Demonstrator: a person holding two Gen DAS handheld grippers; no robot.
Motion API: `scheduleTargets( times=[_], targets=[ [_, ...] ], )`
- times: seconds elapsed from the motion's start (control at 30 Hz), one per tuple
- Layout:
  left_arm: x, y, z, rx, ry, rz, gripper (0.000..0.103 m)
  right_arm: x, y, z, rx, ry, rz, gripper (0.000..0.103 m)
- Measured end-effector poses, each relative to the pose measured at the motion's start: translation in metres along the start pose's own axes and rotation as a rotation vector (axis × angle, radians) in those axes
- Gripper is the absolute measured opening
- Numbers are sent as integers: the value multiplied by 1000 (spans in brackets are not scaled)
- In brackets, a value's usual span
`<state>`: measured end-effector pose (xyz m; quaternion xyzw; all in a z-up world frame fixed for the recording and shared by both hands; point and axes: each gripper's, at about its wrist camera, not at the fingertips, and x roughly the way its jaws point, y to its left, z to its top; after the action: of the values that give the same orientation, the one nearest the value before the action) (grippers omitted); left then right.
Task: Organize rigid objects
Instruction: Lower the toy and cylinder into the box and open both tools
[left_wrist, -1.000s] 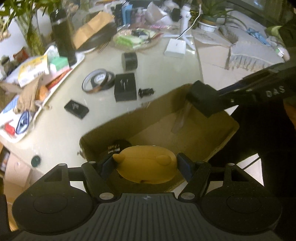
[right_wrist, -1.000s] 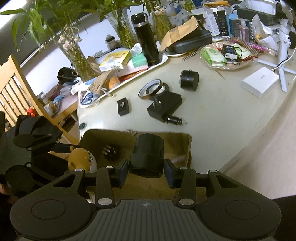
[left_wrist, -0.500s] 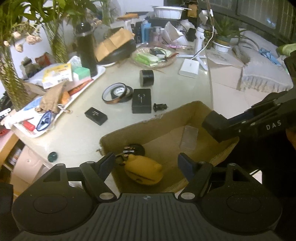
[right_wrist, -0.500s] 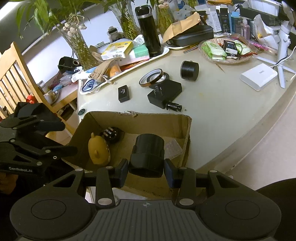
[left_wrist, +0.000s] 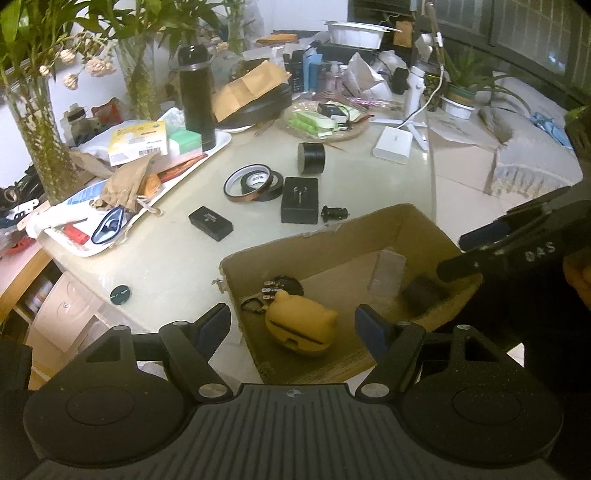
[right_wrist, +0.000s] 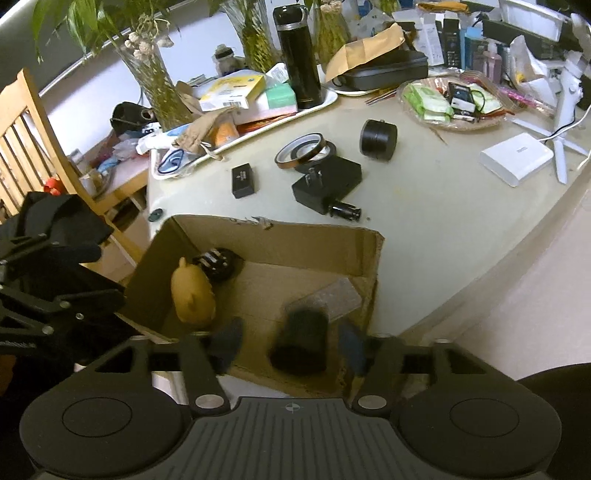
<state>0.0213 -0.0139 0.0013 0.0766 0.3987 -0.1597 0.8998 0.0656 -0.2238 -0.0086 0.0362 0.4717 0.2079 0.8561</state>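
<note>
An open cardboard box (left_wrist: 332, 236) stands at the table's near edge. Inside it lie a yellow bear-shaped case (left_wrist: 301, 326) and a black round plug (left_wrist: 282, 286). My left gripper (left_wrist: 293, 325) hovers open above the case, apart from it. In the right wrist view my right gripper (right_wrist: 289, 345) hangs over the box (right_wrist: 295, 240) with its jaws opening. A blurred black cylinder (right_wrist: 301, 341) sits between the pads without touching them. The left wrist view shows that cylinder (left_wrist: 421, 295) as a dark blur in the box's right corner.
Beyond the box the table (left_wrist: 166, 258) holds a black cylinder (left_wrist: 311, 158), tape rolls (left_wrist: 251, 182), a black adapter (left_wrist: 300, 199), a small plug (left_wrist: 334, 213) and a small black box (left_wrist: 210, 222). A cluttered white tray (left_wrist: 218, 142) lies at the left. A wooden chair (right_wrist: 22, 122) stands beside the table.
My left gripper let go of the yellow case, which now lies in the box, and rose away. My right gripper's jaws spread and the black cylinder has come free of them.
</note>
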Motion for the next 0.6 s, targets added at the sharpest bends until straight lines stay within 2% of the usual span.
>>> scheduleTargets(
  times=[0.03, 0.1, 0.3, 0.6],
  targets=[
    [1, 1, 0, -4, 6, 7, 74, 0, 0, -1, -1, -1, 3, 76],
    [3, 2, -2, -12, 20, 19, 74, -1, -1, -1, 2, -6, 0, 88],
    [8, 5, -4, -30, 52, 37, 74, -1, -8, -2, 37, -8, -4, 100],
    [11, 4, -6, -24, 71, 40, 74, 1, -10, -2, 52, -2, -12, 101]
  ],
)
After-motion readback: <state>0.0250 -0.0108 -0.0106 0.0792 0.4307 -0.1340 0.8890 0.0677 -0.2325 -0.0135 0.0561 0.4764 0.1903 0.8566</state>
